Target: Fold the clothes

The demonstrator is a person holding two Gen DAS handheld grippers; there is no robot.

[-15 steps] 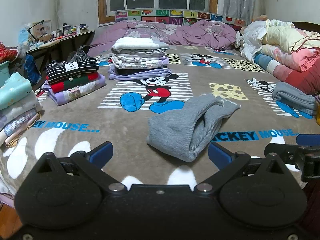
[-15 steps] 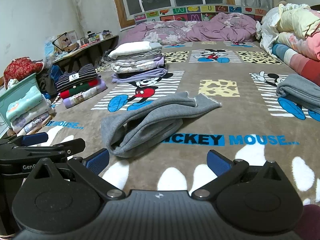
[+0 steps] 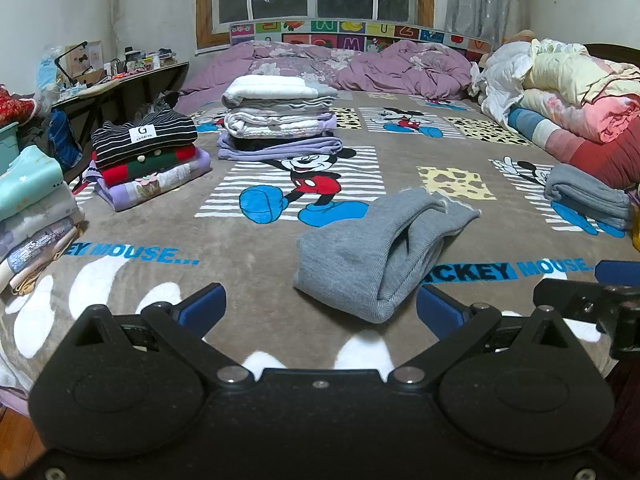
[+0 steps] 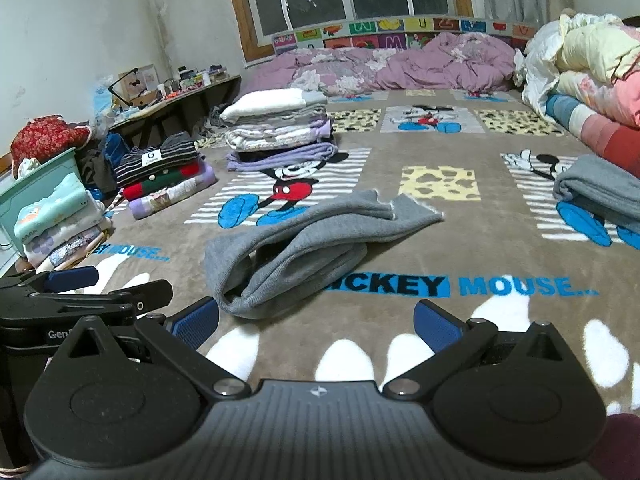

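A grey knit garment (image 3: pixel 372 252) lies loosely folded over on the brown Mickey Mouse blanket (image 3: pixel 240 264), just ahead of both grippers. In the right wrist view the same grey garment (image 4: pixel 288 252) stretches from near left to mid right. My left gripper (image 3: pixel 318 312) stands open a little short of its near end, nothing between the blue pads (image 3: pixel 200 306). My right gripper (image 4: pixel 316 320) is open too, to the right of the garment's near end, empty. The left gripper (image 4: pixel 72 292) shows at the right view's left edge.
Stacks of folded clothes sit on the blanket: a tall pale one (image 3: pixel 280 120) at the middle back, a striped-topped one (image 3: pixel 148 156) at left, another (image 3: pixel 32 216) at the left edge. A folded grey piece (image 3: pixel 584 196) lies right. Quilts (image 3: pixel 568 92) pile along the right.
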